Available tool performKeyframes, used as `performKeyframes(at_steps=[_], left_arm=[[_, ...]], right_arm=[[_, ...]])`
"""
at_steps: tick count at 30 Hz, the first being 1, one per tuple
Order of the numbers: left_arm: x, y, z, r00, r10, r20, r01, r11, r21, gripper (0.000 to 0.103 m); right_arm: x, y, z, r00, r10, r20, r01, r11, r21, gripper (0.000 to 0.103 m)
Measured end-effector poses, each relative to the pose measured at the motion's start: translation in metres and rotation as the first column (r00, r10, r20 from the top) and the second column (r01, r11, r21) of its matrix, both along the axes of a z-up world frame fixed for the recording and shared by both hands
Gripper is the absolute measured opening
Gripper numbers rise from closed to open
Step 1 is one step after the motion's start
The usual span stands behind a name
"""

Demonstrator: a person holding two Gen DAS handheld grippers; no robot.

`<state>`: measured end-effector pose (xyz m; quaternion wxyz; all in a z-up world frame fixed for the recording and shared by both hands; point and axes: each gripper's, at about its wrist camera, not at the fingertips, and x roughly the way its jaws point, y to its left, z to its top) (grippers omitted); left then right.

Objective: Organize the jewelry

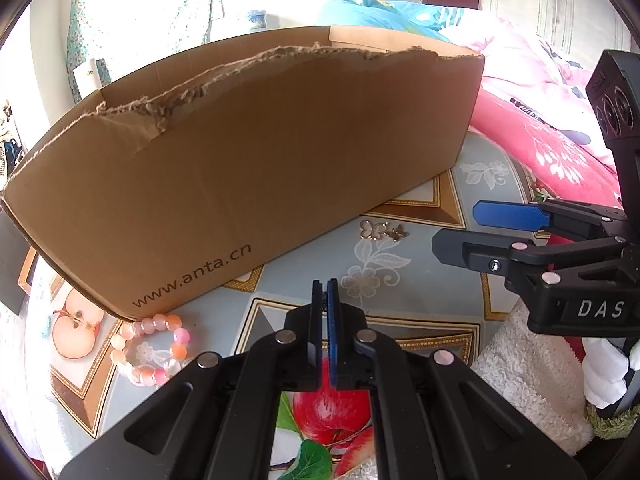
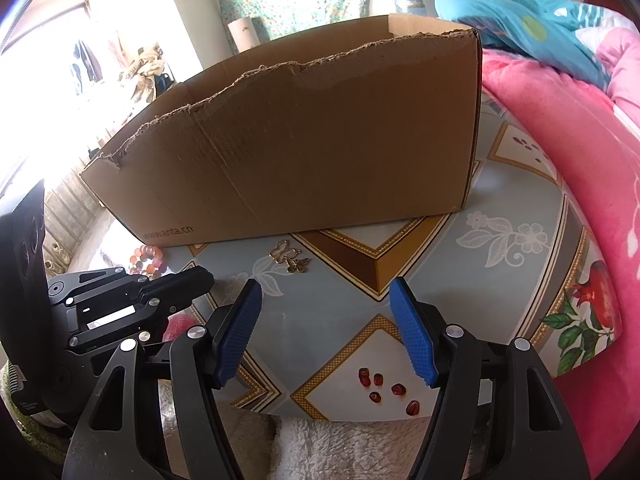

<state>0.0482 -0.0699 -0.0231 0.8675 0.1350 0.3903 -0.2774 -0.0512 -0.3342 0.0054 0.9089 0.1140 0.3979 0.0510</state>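
Note:
A brown cardboard box (image 1: 248, 168) with a torn top edge stands on the patterned table; it also shows in the right wrist view (image 2: 312, 152). A gold butterfly pendant (image 1: 380, 230) lies on the table in front of the box, and shows in the right wrist view (image 2: 290, 258). A pink and orange bead bracelet (image 1: 152, 350) lies by the box's left corner; it is small in the right wrist view (image 2: 147, 260). My left gripper (image 1: 325, 286) is shut and empty, near the box front. My right gripper (image 2: 326, 286) is open and empty, short of the pendant; it shows in the left wrist view (image 1: 456, 226).
The table (image 2: 440, 280) has a fruit and flower print. A white fluffy cloth (image 2: 340, 448) lies at its near edge. A pink blanket (image 2: 568, 152) and blue bedding (image 2: 520, 20) lie to the right. My left gripper (image 2: 200, 278) sits at the right view's left side.

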Motion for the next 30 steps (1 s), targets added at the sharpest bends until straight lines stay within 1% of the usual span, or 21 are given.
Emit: performKeyframes(at_steps=[20, 30], left_arm=[[0.0026, -0.0039, 0.0012, 1.0, -0.003, 0.001, 0.003, 1.0, 0.009, 0.001], [0.0023, -0.0022, 0.0004, 1.0, -0.001, 0.002, 0.001, 1.0, -0.006, 0.001]], right_arm=[[0.0017, -0.0067, -0.0039, 1.0, -0.004, -0.009, 0.004, 1.0, 0.015, 0.064], [0.0029, -0.0048, -0.0014, 1.0, -0.003, -0.016, 0.003, 1.0, -0.004, 0.064]])
